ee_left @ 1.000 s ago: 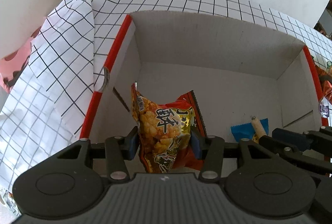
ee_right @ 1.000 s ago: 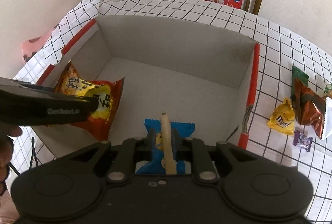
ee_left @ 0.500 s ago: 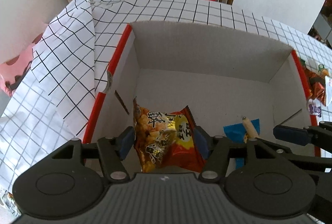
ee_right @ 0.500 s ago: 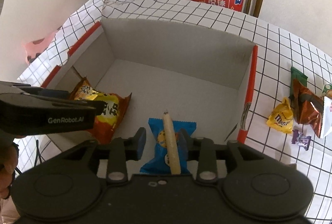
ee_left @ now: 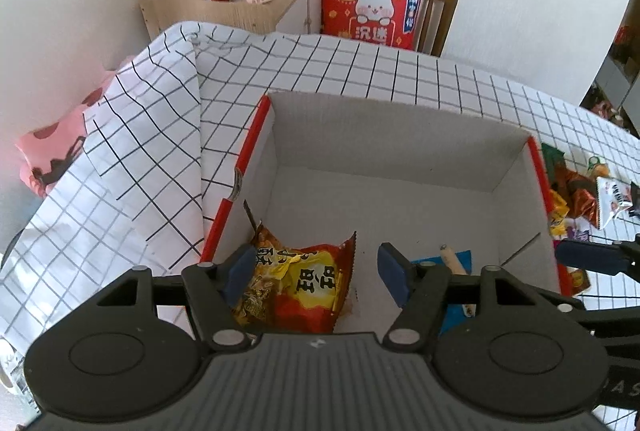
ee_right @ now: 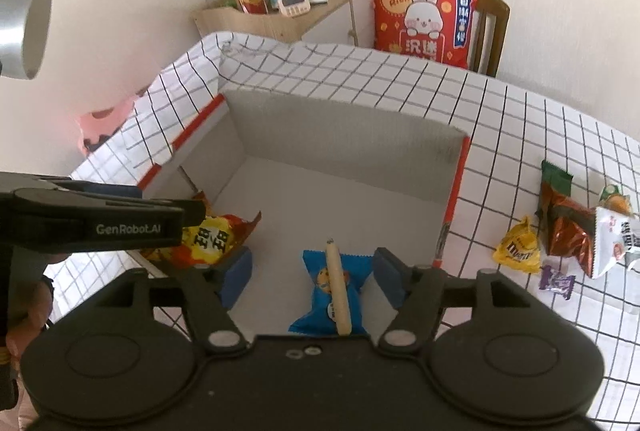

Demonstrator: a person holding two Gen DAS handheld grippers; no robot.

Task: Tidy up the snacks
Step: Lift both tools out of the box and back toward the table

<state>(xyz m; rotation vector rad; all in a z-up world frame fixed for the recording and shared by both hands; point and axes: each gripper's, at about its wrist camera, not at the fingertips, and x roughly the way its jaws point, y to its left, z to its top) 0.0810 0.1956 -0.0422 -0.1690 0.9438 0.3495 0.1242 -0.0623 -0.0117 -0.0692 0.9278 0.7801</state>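
Observation:
An open cardboard box [ee_left: 400,135] with red-edged flaps sits on the checked tablecloth; it also shows in the right wrist view [ee_right: 344,135]. A red and yellow snack bag [ee_left: 296,283] lies on the box floor at the left, also in the right wrist view [ee_right: 216,235]. A blue packet [ee_right: 332,291] with a beige stick [ee_right: 338,287] across it lies at the front right. My left gripper [ee_left: 316,271] is open above the bag. My right gripper [ee_right: 314,275] is open above the blue packet.
Several loose snacks lie on the cloth right of the box: a yellow M&M's bag [ee_right: 516,247], a brown bag [ee_right: 568,227], a white bag [ee_right: 616,243], a purple candy [ee_right: 556,281]. A chair with a red cushion [ee_right: 424,19] and a cluttered cabinet [ee_right: 280,7] stand behind.
Both grippers opened and rose. The snack bag dropped from the left gripper onto the box floor; the blue packet and stick dropped from the right gripper.

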